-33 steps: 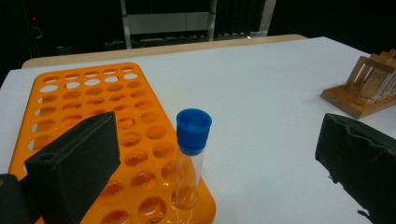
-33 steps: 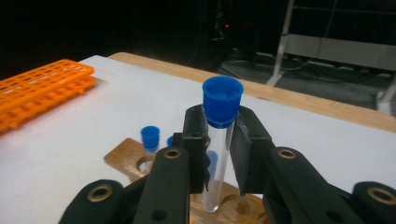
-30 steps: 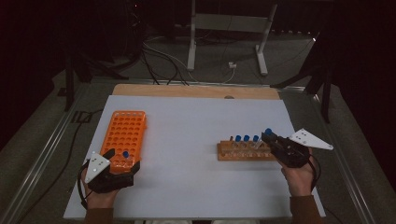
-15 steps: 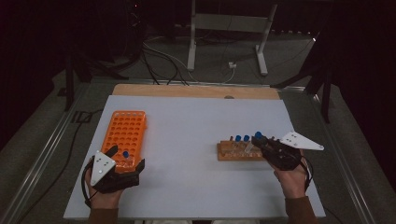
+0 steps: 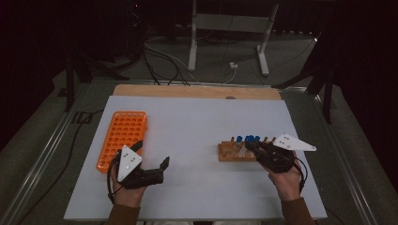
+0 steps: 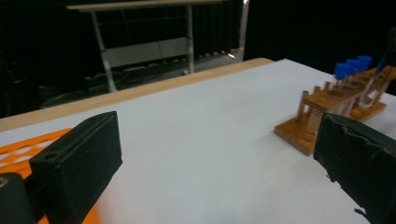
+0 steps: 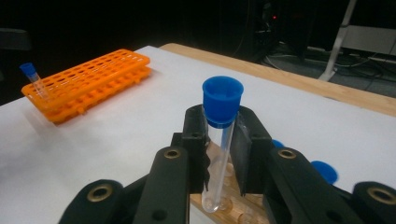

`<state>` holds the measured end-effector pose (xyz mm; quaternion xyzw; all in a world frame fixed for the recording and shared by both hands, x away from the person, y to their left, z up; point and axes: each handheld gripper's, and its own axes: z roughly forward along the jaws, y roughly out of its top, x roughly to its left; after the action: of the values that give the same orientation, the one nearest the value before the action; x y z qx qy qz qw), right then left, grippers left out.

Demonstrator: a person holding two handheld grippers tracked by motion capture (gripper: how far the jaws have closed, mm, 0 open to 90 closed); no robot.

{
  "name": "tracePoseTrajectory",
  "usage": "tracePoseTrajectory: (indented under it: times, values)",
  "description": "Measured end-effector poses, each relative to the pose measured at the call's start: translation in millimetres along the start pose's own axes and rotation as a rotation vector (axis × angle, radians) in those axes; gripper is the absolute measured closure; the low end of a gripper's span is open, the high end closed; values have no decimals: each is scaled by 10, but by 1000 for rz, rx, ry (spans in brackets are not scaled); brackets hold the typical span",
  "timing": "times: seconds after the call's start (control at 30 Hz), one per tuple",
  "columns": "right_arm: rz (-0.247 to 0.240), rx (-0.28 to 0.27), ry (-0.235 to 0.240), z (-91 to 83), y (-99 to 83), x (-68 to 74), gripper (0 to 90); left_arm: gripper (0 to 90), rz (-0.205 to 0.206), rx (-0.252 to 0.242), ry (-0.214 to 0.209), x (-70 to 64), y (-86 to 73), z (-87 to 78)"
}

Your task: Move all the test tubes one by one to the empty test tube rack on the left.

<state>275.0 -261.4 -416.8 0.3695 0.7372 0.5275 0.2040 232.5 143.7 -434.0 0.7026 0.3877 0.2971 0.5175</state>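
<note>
My right hand-held gripper [image 7: 219,154] is clamped on a blue-capped test tube [image 7: 220,140], lifted just above the wooden rack [image 5: 237,152] at the bench's [image 5: 197,122] near right. My left hand-held gripper [image 5: 152,161] gapes wide and empty, just right of the orange rack [image 5: 123,138], where one capped tube [image 7: 31,77] stands.

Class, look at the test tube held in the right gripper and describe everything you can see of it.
The test tube is a slim, clear tube, glass or plastic by its look, with a rounded bottom and a bright blue cap. It looks empty. It stands nearly upright, clamped just below the cap between the black jaws of the right gripper, which touch it on both sides. Its bottom hangs just over the wooden rack, where other blue-capped tubes stand.
</note>
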Motion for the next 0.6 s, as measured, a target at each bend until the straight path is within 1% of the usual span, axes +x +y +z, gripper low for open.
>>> tracePoseTrajectory:
  times: [0.13, 0.17, 0.23, 0.43, 0.5, 0.6]
  values:
    - [-3, 11, 15, 51, -17, 39, 765, 21, 25, 21, -47, -145, 14, 202]
    - [-6, 14, 19, 68, -22, 57, 765, 21, 32, 25, -51, -171, 13, 237]
    - [-11, 21, 26, 95, -29, 87, 765, 21, 41, 32, -73, -239, 9, 327]
    - [-14, 29, 45, 161, -52, 148, 765, 20, 64, 29, -131, -447, -15, 568]
    - [-17, 31, 49, 174, -55, 163, 765, 20, 65, 28, -158, -518, -19, 648]
    - [-17, 33, 57, 191, -60, 187, 764, 21, 70, 33, -179, -614, -17, 743]
